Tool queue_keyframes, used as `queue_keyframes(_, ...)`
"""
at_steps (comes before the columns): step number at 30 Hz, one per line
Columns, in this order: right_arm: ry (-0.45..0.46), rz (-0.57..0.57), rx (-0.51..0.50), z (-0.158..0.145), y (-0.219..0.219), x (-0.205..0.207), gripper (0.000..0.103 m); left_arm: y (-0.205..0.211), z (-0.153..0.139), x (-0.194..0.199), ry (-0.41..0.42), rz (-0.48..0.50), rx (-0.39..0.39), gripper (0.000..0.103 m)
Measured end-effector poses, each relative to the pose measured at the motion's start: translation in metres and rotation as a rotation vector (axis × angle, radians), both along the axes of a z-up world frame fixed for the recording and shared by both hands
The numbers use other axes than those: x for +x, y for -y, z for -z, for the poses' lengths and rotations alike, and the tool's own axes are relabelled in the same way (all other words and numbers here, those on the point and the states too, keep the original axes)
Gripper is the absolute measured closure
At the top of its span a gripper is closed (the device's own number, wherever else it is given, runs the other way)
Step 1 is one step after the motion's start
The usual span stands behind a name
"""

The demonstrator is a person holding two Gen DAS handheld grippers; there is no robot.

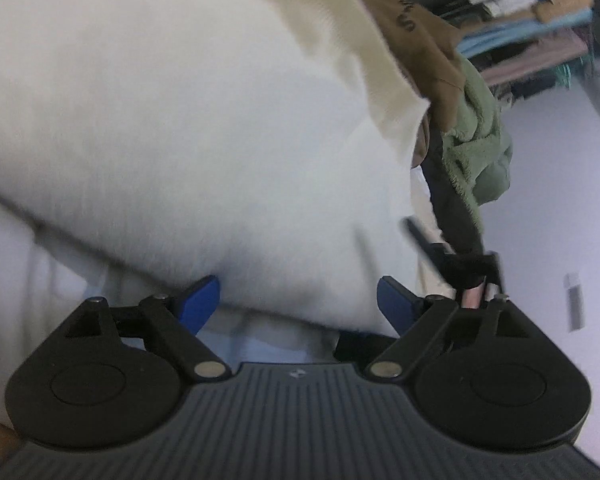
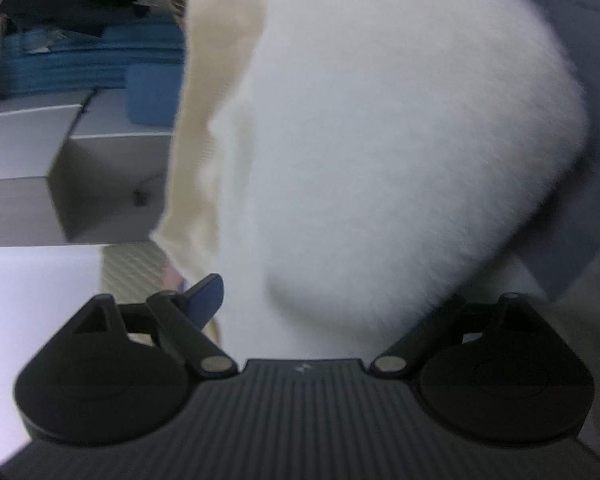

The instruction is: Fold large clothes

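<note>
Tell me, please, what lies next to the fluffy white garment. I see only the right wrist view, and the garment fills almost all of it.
Observer: In the left wrist view, a crumpled green terry towel lies beside the fluffy white garment, to its right in that picture.
Operator: Is anything else in that pile?
Observer: Yes, a brown cloth with dark lettering sits above the towel.
Operator: Does the left gripper hold the garment?
Observer: No. The left gripper has its jaws open. Both blue pads show, and the garment's lower edge hangs between them, not clamped.
</note>
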State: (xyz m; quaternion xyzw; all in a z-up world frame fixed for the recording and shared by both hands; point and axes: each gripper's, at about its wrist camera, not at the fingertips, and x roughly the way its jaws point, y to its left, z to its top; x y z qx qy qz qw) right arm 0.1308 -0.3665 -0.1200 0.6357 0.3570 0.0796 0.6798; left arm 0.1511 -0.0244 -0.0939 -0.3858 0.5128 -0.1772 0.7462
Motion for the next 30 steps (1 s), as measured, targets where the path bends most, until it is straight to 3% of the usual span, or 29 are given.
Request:
queue_keyframes(3, 0.081, 0.026, 0.096, -0.007, 0.006, -0.001, 0.011, -0.008, 0.017, 0.004, -0.065, -0.048, -0.072, 0.014)
queue_keyframes(6, 0.127, 0.035, 0.122, -0.015, 0.008, -0.001, 0.011, -0.022, 0.026, 0.008, -0.097, -0.148, -0.124, 0.013)
queue_keyframes(12, 0.045, 0.061, 0.095, -0.006, 0.007, -0.011, 0.012, -0.059, 0.037, 0.004, -0.132, -0.377, -0.240, 0.014)
queue_keyframes(19, -0.058, 0.133, -0.055, 0.005, 0.013, -0.026, 0.024, -0.080, 0.026, -0.003, -0.101, -0.510, -0.220, 0.015)
queue_keyframes(23, -0.058, 0.153, -0.107, 0.005, 0.014, -0.025, 0.043, -0.079, 0.019, -0.002, -0.072, -0.526, -0.175, 0.016)
queue_keyframes(28, -0.024, 0.109, -0.210, -0.006, 0.011, -0.017, 0.065, -0.072, 0.010, 0.002, -0.040, -0.515, -0.028, 0.051)
queue_keyframes(30, 0.009, 0.102, -0.221, -0.014, 0.013, -0.018, 0.071, -0.076, 0.003, -0.002, -0.004, -0.501, 0.009, 0.059)
